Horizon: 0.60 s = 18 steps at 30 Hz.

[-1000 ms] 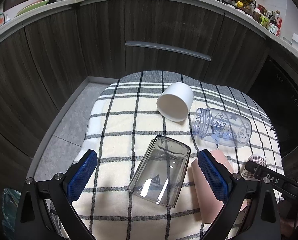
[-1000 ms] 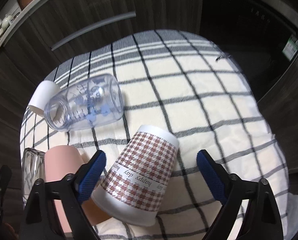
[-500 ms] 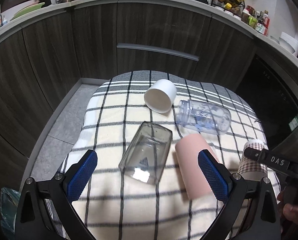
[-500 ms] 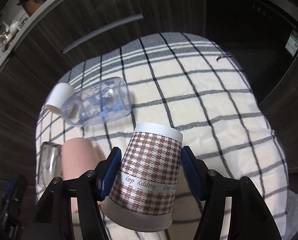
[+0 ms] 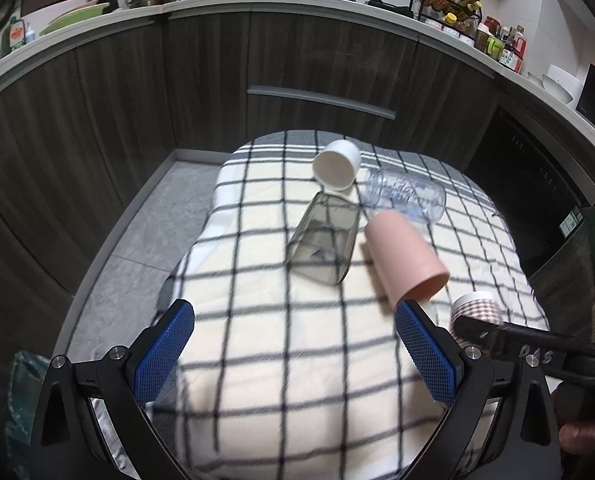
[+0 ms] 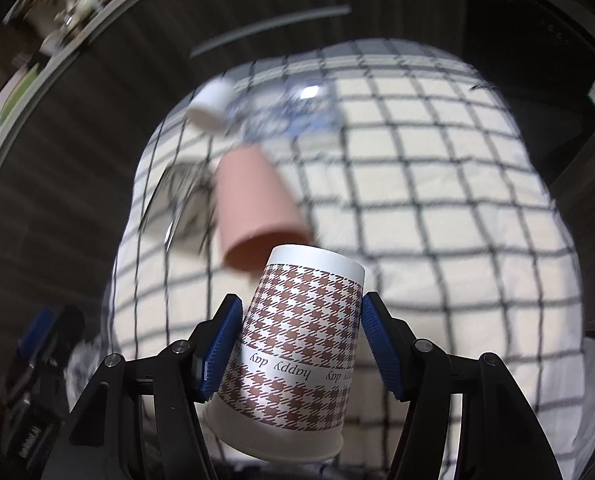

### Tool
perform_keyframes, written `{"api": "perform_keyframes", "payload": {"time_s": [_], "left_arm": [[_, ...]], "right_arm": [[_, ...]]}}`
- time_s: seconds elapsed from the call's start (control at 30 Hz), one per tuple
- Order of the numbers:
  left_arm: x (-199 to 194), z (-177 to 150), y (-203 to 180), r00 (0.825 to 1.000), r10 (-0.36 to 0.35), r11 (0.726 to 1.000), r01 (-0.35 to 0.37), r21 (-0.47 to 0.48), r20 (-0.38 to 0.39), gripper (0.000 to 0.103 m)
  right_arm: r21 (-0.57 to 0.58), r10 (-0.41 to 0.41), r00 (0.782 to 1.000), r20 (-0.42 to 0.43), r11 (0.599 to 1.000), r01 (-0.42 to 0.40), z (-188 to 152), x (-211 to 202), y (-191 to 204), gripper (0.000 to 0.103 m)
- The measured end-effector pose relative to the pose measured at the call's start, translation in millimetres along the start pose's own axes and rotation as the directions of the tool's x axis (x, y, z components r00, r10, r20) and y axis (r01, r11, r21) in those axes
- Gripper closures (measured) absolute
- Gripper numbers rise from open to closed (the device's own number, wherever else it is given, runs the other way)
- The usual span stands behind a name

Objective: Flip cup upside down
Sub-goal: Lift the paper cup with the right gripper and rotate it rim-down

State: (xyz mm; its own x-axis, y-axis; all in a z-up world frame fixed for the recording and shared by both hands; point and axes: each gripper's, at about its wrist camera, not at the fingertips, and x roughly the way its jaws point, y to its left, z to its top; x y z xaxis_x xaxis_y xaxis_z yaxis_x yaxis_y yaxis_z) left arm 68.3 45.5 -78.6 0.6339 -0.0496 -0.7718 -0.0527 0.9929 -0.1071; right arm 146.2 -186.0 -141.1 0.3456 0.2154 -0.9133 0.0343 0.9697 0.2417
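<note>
My right gripper is shut on a houndstooth paper cup, held above the checked cloth with its closed base pointing away from me and its rim toward the camera. The cup's top also shows in the left wrist view behind the right gripper's arm. My left gripper is open and empty above the cloth's near part. A pink cup, a clear grey tumbler, a clear bottle and a white cup lie on their sides on the cloth.
The cloth covers a small raised table in front of dark kitchen cabinets. A grey floor lies to the left. A dark appliance stands at the right. The countertop behind holds dishes and bottles.
My right gripper closed on the houndstooth cup and lifted it off the cloth. Both grippers pulled back and up, so the cups on the cloth look smaller and farther.
</note>
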Motion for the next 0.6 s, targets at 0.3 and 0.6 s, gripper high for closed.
{"api": "perform_keyframes", "payload": {"time_s": [0.3,0.6], "left_arm": [[9,-26,14,0.996,0.074,0.997,-0.072,0.026,-0.048,0.001],[26,-35,12,0.991,0.085,0.996,-0.082,0.033,-0.102,0.001]], "right_arm": [[-0.120,-0.087,0.995,-0.048,0.989,0.081,-27,34,28,0.041],[-0.147,-0.124,0.991,-0.059,0.983,0.114,-30,46,29,0.041]]}}
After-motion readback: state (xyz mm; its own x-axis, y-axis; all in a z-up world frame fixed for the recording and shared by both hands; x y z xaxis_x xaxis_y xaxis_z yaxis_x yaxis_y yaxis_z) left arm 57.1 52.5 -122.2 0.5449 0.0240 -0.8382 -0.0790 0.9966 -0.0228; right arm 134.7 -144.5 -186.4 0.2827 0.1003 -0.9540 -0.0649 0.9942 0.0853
